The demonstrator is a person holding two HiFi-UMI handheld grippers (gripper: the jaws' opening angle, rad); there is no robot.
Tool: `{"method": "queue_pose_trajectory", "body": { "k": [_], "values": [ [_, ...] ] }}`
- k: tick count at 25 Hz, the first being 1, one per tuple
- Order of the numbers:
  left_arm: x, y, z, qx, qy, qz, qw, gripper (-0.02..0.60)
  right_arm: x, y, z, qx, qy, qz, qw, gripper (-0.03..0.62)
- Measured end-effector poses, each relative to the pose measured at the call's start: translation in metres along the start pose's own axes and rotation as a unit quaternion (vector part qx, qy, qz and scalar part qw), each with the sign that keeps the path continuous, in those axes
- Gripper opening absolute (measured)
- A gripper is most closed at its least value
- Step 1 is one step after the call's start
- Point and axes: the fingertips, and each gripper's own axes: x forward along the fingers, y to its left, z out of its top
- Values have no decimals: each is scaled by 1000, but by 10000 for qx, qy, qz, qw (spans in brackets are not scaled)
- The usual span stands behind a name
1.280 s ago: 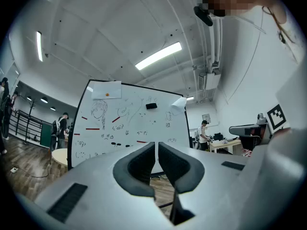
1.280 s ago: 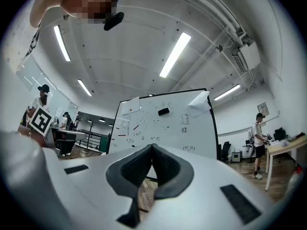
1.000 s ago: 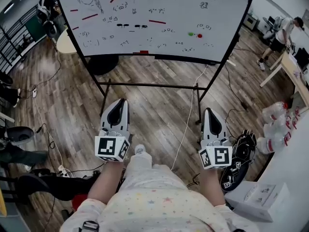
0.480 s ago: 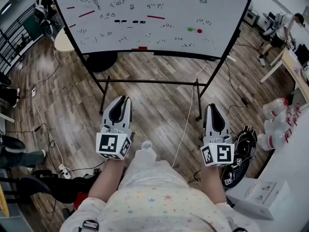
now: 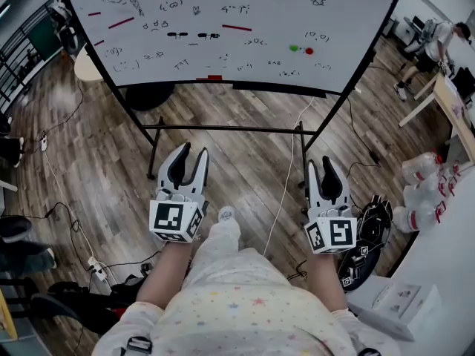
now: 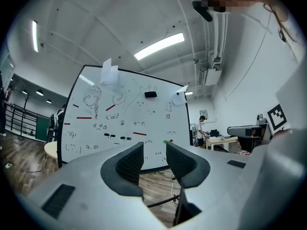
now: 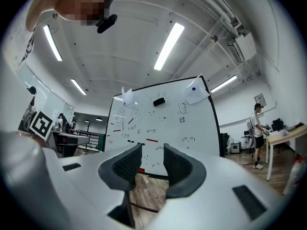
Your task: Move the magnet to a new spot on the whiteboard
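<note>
Approach step: both grippers well short of the whiteboard [image 5: 223, 21], nothing picked. Left gripper [image 5: 191, 153] jaws have just been opening, empty; right gripper [image 5: 320, 163] jaws apart, empty. Green magnet [image 5: 294, 48] and red magnet [image 5: 309, 50] sit side by side, board's lower right. Next: step in, line jaws on one. Bottles [image 5: 420, 171] at right, contents unclear.

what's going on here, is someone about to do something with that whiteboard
A person stands facing a whiteboard on a stand, holding the left tongs and the right tongs level toward it. Neither has reached the board. The left tongs' jaws have just been opening, the right ones stand apart, and both are empty. The green magnet and red magnet sit on the board untouched.
</note>
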Motion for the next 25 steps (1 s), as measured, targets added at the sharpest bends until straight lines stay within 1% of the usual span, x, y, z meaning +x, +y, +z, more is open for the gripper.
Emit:
{"method": "queue_pose_trajectory", "body": {
  "k": [3, 10, 15, 20, 25],
  "values": [
    [28, 16, -2, -25, 16, -9, 10000, 133, 30, -4, -4, -15, 67, 11, 10000, 139],
    [102, 67, -3, -33, 35, -26, 10000, 135, 120, -17, -5, -95, 36, 1, 9999, 141],
    [152, 102, 1, 43, -17, -165, 9999, 135, 177, -19, -4, -116, -56, -63, 9999, 141],
    [190, 129, -5, -17, 18, -260, 9997, 135, 217, -22, -11, -106, 46, -184, 9998, 141],
    [215, 144, -17, -100, 105, -313, 9994, 135, 241, -23, -22, -120, 209, -241, 9994, 141]
  ]
}}
